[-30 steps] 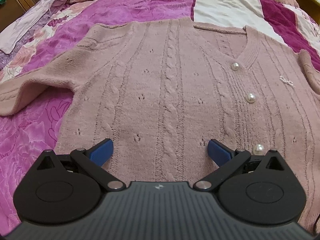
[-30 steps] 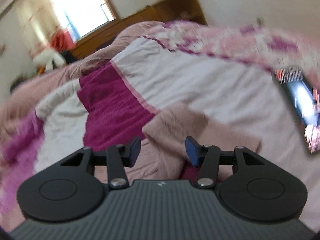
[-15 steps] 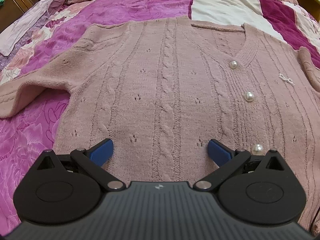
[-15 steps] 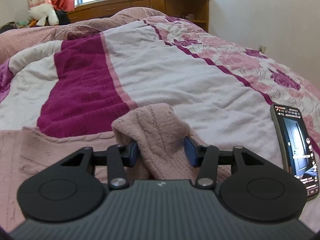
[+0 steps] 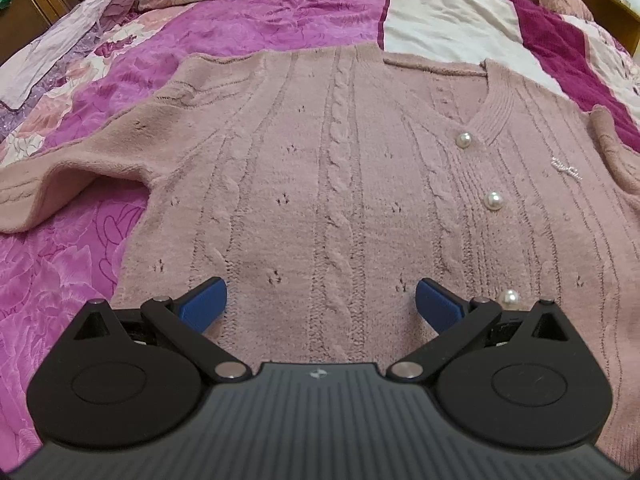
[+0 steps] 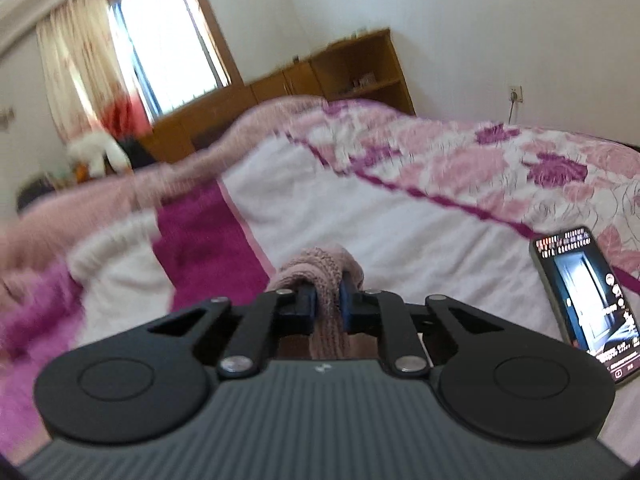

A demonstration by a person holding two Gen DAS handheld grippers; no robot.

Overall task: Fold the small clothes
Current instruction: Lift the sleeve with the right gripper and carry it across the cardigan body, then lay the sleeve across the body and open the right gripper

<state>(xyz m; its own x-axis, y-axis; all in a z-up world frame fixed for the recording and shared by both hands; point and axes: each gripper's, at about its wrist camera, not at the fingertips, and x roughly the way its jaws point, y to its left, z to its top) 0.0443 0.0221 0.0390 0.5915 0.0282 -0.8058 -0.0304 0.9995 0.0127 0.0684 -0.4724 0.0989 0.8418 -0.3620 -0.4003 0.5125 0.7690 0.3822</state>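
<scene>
The cardigan (image 5: 340, 184) is being spread on the bedspread (image 5: 260, 40) ahead of the left gripper (image 5: 321, 304), its hem lying between the fingers. A fold of it is being clamped between the right gripper (image 6: 325, 304) fingers, with a phone (image 6: 584, 304) lying right of them.

a bed covered by a patchwork quilt (image 5: 248, 40) in magenta, white and pink floral panels. a dusty-pink cable-knit cardigan (image 5: 340, 184) with pearl buttons lies spread flat, front up, on the quilt. in the right wrist view, a phone (image 6: 582, 300) with a lit screen rests on the quilt's white panel.
</scene>
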